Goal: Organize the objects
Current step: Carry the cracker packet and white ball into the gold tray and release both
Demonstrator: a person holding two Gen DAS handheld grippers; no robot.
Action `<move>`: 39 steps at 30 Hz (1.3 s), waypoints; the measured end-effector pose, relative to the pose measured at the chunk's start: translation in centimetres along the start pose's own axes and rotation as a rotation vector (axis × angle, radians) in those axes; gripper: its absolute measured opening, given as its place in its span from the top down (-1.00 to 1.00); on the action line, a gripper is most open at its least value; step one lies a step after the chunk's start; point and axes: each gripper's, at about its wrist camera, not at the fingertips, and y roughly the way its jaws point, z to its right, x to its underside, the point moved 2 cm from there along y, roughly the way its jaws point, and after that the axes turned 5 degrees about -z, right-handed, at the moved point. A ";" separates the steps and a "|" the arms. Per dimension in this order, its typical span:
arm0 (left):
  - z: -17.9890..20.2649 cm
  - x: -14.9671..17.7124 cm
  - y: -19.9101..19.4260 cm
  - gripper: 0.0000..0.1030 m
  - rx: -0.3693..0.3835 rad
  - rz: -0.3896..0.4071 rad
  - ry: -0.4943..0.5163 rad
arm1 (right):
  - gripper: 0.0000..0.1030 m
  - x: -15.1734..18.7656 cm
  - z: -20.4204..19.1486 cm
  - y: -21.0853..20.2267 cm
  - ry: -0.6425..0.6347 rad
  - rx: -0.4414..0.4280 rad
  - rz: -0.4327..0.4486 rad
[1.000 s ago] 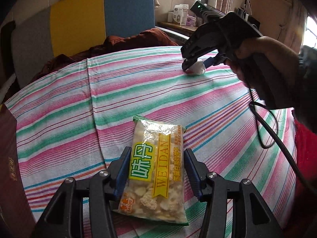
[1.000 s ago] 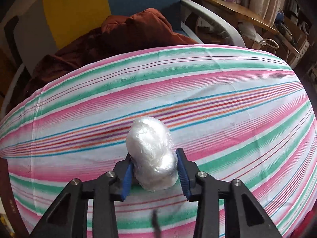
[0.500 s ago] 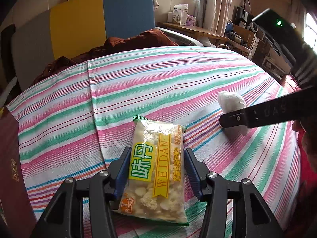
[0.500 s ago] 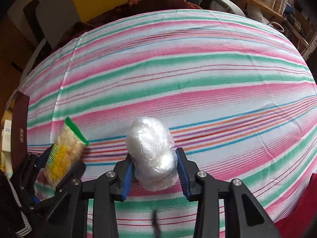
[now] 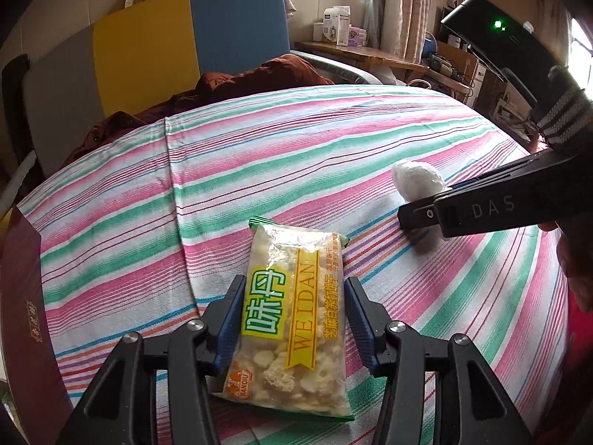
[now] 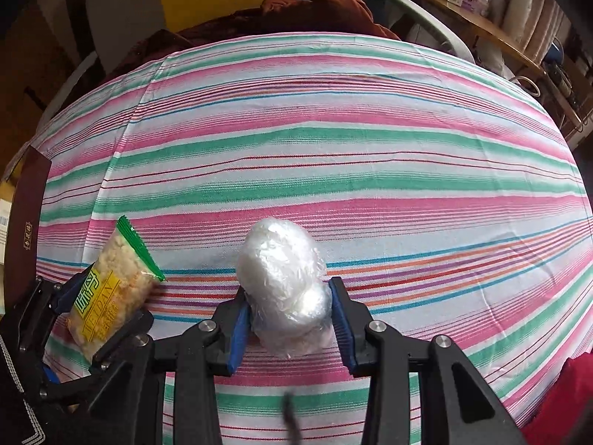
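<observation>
A clear snack packet (image 5: 289,252) with a yellow and green label sits between the blue pads of my left gripper (image 5: 293,296), which is shut on its lower half. In the right wrist view the same packet (image 6: 118,259) tilts up from the left gripper (image 6: 107,300) at the lower left. My right gripper (image 6: 288,293) is shut on a white ball wrapped in clear plastic film (image 6: 278,256), just above the striped cloth. From the left wrist view that wrapped ball (image 5: 415,181) hangs to the right of the packet, partly hidden by a black finger (image 5: 418,218).
A pink, green and white striped cloth (image 5: 259,148) covers the round table. A dark red box (image 5: 22,296) stands at its left edge. Beyond the far edge a brown garment (image 5: 259,74) lies on a yellow and blue chair. A shelf with cartons (image 5: 337,26) is at the back right.
My right gripper has carried the wrapped ball from the far right of the table towards me, to just right of the snack packet. The left gripper and its packet have stayed put.
</observation>
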 end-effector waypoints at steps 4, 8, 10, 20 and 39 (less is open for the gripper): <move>0.0 0.0 -0.1 0.04 -0.011 -0.001 0.002 | 0.24 0.0 0.0 -0.1 -0.006 -0.006 -0.001; 0.1 0.2 -0.4 0.06 -0.022 -0.001 0.007 | 0.24 -0.2 -0.7 0.1 -0.021 -0.006 0.000; 0.1 0.2 -0.6 0.07 -0.024 -0.004 0.006 | 0.24 -0.3 -1.1 0.0 -0.030 -0.031 0.006; -0.3 2.4 -3.4 0.09 -0.015 -0.030 -0.018 | 0.23 0.5 -3.8 0.0 -0.154 -0.090 0.011; -8.6 6.0 -18.5 0.08 -0.087 0.185 -0.168 | 0.24 1.3 -7.1 -1.2 -0.186 -0.087 0.033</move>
